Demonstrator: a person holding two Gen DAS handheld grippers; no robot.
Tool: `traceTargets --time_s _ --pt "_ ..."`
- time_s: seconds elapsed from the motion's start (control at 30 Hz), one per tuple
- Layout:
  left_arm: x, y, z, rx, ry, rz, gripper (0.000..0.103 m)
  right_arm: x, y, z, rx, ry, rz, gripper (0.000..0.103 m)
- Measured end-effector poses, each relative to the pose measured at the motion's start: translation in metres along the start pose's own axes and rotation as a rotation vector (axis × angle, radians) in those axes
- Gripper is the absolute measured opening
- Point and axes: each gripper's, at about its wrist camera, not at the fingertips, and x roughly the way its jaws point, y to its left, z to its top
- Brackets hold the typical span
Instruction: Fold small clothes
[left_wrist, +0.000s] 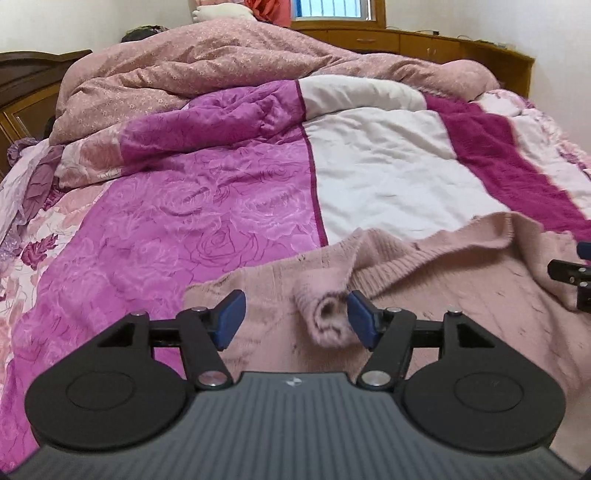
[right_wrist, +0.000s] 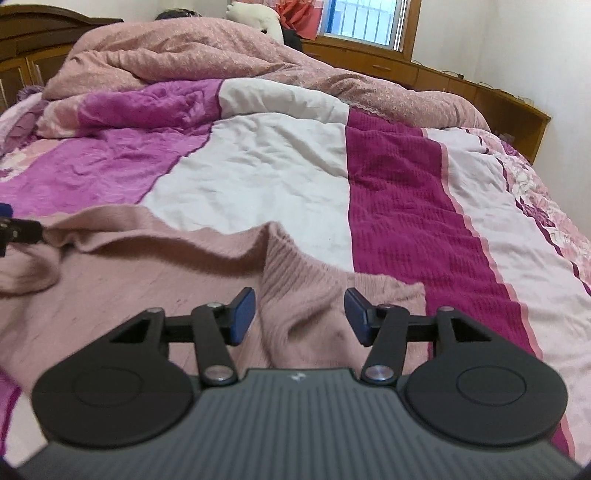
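Observation:
A pale pink knitted sweater (left_wrist: 461, 295) lies spread on the bed, also in the right wrist view (right_wrist: 147, 273). My left gripper (left_wrist: 295, 319) is open just above it, with a rolled sleeve cuff (left_wrist: 328, 321) between its blue pads, touching the right pad (left_wrist: 360, 317). My right gripper (right_wrist: 299, 314) is open over a raised ribbed fold (right_wrist: 299, 295) of the sweater, which sits between its pads. The right gripper shows at the right edge of the left wrist view (left_wrist: 576, 280). The left gripper shows at the left edge of the right wrist view (right_wrist: 14, 229).
The bed carries a patchwork quilt (left_wrist: 207, 214) in purple, white and magenta. A bunched pink duvet (left_wrist: 221, 62) is piled at the far end. A wooden headboard (right_wrist: 44, 26) stands far left, and a wooden shelf (right_wrist: 480, 92) and a window (right_wrist: 365, 18) lie beyond.

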Motion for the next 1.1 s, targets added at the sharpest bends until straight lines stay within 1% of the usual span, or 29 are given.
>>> traceTargets --time_s 0.2,0.37,0.57,0.73,0.77,0.8,0.83,0.87,0.93,1.0,1.1 --pt "-0.037 -0.003 -0.015 0.050 -0.036 -0.012 0.069 -0.030 -0.009 -0.013 0.062 -0.040 -0.005 0.055" --pt "-0.048 -0.018 -0.032 0.102 -0.034 -0.037 0.069 -0.037 -0.011 -0.027 0.097 -0.038 -0.006 0.055" --pt "-0.026 -0.036 -0.046 0.158 0.003 -0.050 0.069 -0.036 -0.010 -0.038 0.115 -0.029 -0.011 0.055" --pt "0.008 -0.037 -0.047 0.154 0.043 -0.020 0.068 -0.030 -0.012 -0.045 0.126 -0.009 -0.020 0.055" --pt "0.013 -0.037 -0.047 0.149 0.050 -0.014 0.064 -0.029 -0.013 -0.047 0.130 -0.003 -0.019 0.055" --pt "0.017 -0.035 -0.047 0.143 0.050 -0.013 0.056 -0.027 -0.013 -0.049 0.134 0.002 -0.019 0.055" --pt "0.019 -0.034 -0.046 0.141 0.053 -0.014 0.032 -0.025 -0.013 -0.052 0.137 0.009 -0.021 0.055" --pt "0.021 -0.033 -0.045 0.141 0.055 -0.006 0.017 -0.024 -0.013 -0.053 0.137 0.016 -0.021 0.055" --pt "0.020 -0.026 -0.041 0.119 0.044 0.000 0.011 -0.021 -0.013 -0.057 0.136 0.026 -0.023 0.055" --pt "0.020 -0.018 -0.035 0.098 0.029 0.010 0.010 -0.020 -0.012 -0.059 0.134 0.026 -0.025 0.055" --pt "0.021 -0.001 -0.026 0.068 0.010 0.058 0.010 -0.020 -0.012 -0.060 0.128 0.023 -0.027 0.055"
